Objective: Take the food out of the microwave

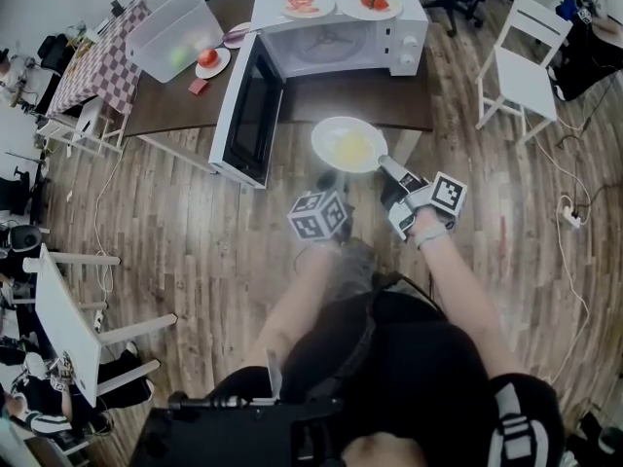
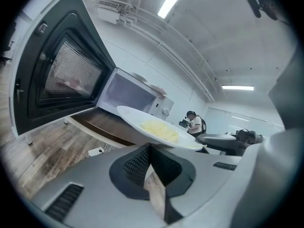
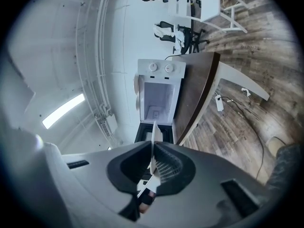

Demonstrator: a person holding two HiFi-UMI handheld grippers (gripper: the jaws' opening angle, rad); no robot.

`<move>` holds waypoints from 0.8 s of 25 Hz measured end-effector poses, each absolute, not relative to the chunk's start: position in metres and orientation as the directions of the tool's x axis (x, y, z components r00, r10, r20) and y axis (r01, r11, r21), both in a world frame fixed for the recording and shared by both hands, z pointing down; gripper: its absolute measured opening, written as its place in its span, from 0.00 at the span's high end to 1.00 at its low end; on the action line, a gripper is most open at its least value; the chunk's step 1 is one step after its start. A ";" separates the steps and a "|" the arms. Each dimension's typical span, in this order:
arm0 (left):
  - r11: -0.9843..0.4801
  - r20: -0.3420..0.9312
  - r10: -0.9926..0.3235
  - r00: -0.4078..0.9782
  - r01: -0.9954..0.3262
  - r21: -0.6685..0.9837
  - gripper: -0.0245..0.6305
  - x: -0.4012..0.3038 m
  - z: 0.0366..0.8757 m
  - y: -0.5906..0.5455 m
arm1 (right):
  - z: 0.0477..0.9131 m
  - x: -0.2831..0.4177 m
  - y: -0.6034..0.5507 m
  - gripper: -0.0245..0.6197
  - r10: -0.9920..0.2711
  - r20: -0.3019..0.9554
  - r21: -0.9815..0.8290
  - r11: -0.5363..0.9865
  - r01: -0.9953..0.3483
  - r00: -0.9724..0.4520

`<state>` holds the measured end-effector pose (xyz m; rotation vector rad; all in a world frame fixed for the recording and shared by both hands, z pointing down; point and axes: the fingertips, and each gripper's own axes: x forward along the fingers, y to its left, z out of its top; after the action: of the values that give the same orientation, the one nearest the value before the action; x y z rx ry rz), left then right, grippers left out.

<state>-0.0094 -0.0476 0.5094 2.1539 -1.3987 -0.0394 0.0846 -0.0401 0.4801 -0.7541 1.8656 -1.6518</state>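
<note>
Right claw [image 1: 388, 167] is clamped on the near-right rim of the plate [image 1: 348, 144]; its own view shows the rim edge-on, pinched between the 2 jaws. The plate and the yellow food [image 1: 352, 149] on it are fully out of the microwave [image 1: 341, 37], in the air, ahead and slightly left of that claw. The plate is round, so no long axis matters. The whole load cantilevers off 1 grip point. Left claw [image 1: 329, 181] has its jaws together with nothing between them, and its tips sit just under the plate's near rim; can't tell if they touch. Key relation: the bare table [image 1: 389, 105] strip lies straight ahead of both claws, just past the plate's far rim. The open door [image 1: 248, 110] stands ahead-left of the left claw. My read: set-down goes forward, keeping right of the door.
</note>
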 end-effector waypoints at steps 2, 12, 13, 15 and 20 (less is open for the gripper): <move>-0.293 0.271 -0.850 0.453 -0.832 0.471 0.96 -0.009 0.509 -0.036 | 0.479 0.085 -0.029 0.93 -0.709 -0.025 -0.993 0.096 -0.062 -0.705; -0.273 0.277 -0.857 0.434 -0.839 0.471 0.96 -0.018 0.513 0.006 | 0.482 0.076 0.012 0.93 -0.695 -0.024 -0.995 0.089 -0.052 -0.719; -0.273 0.275 -0.858 0.433 -0.839 0.471 0.96 -0.018 0.513 0.008 | 0.481 0.075 0.014 0.93 -0.693 -0.023 -0.994 0.090 -0.054 -0.720; -0.273 0.271 -0.860 0.432 -0.839 0.470 0.96 -0.020 0.512 0.009 | 0.479 0.074 0.016 0.93 -0.691 -0.026 -0.994 0.095 -0.055 -0.722; -0.284 0.260 -0.861 0.436 -0.838 0.465 0.96 -0.023 0.510 0.009 | 0.477 0.071 0.017 0.93 -0.689 -0.030 -0.992 0.107 -0.061 -0.724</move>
<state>-0.0227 0.0091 0.5100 2.1516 -1.4246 -0.0562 0.0707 0.0170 0.4774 -0.7280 1.8954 -1.6600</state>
